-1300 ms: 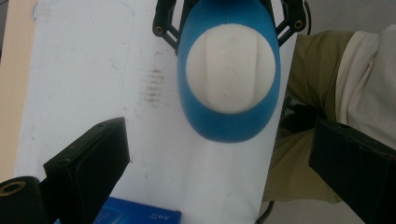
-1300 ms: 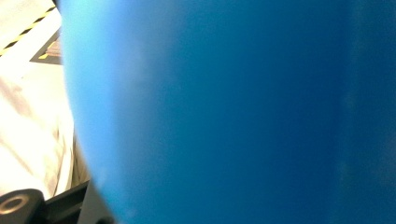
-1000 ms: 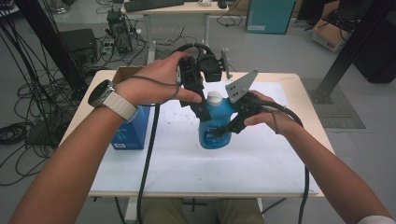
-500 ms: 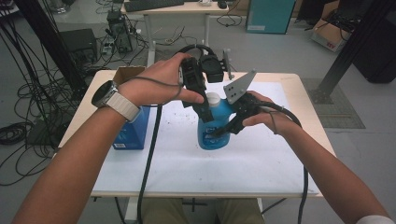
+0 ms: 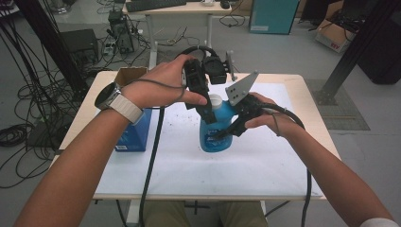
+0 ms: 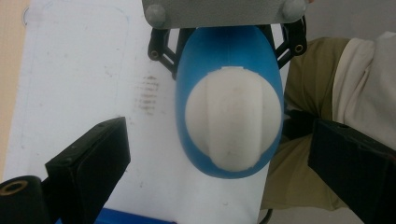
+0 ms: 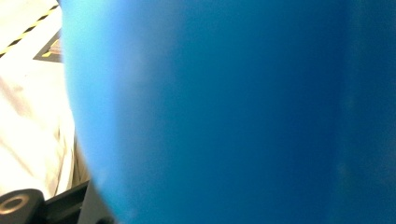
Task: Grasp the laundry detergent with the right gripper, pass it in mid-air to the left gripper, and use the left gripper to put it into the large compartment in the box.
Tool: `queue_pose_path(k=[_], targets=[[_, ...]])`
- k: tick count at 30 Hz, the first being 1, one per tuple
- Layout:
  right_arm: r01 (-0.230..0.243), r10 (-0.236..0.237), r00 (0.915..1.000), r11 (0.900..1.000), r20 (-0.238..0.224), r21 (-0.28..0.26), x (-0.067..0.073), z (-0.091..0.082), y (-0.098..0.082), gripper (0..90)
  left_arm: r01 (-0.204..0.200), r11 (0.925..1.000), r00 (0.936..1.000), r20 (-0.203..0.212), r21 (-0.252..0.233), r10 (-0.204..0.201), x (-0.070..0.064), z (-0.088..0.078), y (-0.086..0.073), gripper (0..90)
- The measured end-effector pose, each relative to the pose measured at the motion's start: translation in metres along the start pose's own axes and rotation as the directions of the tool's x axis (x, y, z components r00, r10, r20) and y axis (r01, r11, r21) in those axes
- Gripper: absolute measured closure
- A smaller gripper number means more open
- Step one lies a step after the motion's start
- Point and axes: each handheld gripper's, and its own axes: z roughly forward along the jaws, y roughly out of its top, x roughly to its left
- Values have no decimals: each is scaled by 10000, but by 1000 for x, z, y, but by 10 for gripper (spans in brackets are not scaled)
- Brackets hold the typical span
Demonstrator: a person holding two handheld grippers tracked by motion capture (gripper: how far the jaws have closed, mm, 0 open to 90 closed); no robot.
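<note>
- Your right gripper sits nearest you of the two, coming in from the right side of the desk; its jaws are clamped on the body of the blue bottle, and the grey three-cornered plate on top of it rises just beside the bottle's cap.
- In the right gripper view the blue bottle presses right up against the camera, too close to make out any detail on it.
- The blue bottle stands upright on the white sheet that covers the desk, about midway between the left and right edges and a little nearer the far edge than the near one.
- Its white cap is on; in the left gripper view you look straight down on it.
- Your left gripper hangs just above the bottle, pointing down at the cap; its jaws stand apart, one on each side of the cap, and do not touch it.
- A blue box stands toward the left edge of the desk, partly under your left wrist and well apart from the bottle.
- An open cardboard box sits at the far left corner, behind the blue box.
</note>
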Motion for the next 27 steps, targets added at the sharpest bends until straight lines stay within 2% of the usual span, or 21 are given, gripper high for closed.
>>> queue_pose_path(k=[3,4,6,7,10,14,21,22,23,27], targets=[[33,-33,10000,10000,21,-15,0,0,0,440,-203,9997,9998,-22,144,203,2,-1,0,60],[40,-40,10000,10000,26,-26,0,0,0,440,-10,10000,10000,-38,-19,10,0,0,-1,61],[53,-52,10000,10000,36,-80,-1,0,0,440,48,10000,10000,-15,-20,-48,1,0,-1,61],[24,-24,10000,10000,41,-77,-1,0,0,440,-146,9998,9999,-22,136,146,2,-1,-1,61],[14,-14,10000,10000,35,-86,-1,0,0,440,-149,9998,9999,-41,110,149,2,0,-2,61],[6,-6,10000,10000,31,-52,-2,0,0,440,55,10000,10000,10,-23,-55,1,1,-1,61],[-30,30,10000,10000,36,-19,-2,0,-1,440,80,10000,10000,-23,-43,-80,2,1,-2,61],[-30,30,10000,10000,29,-26,-2,0,-1,440,-80,9999,10000,-26,82,80,3,0,-2,61],[-28,28,10000,10000,26,-18,-2,0,-1,440,44,10000,10000,-16,-12,-44,2,1,-2,61],[-83,83,10000,9999,33,-58,-2,0,-1,440,93,9999,9999,-79,-45,-93,2,1,-2,61]])
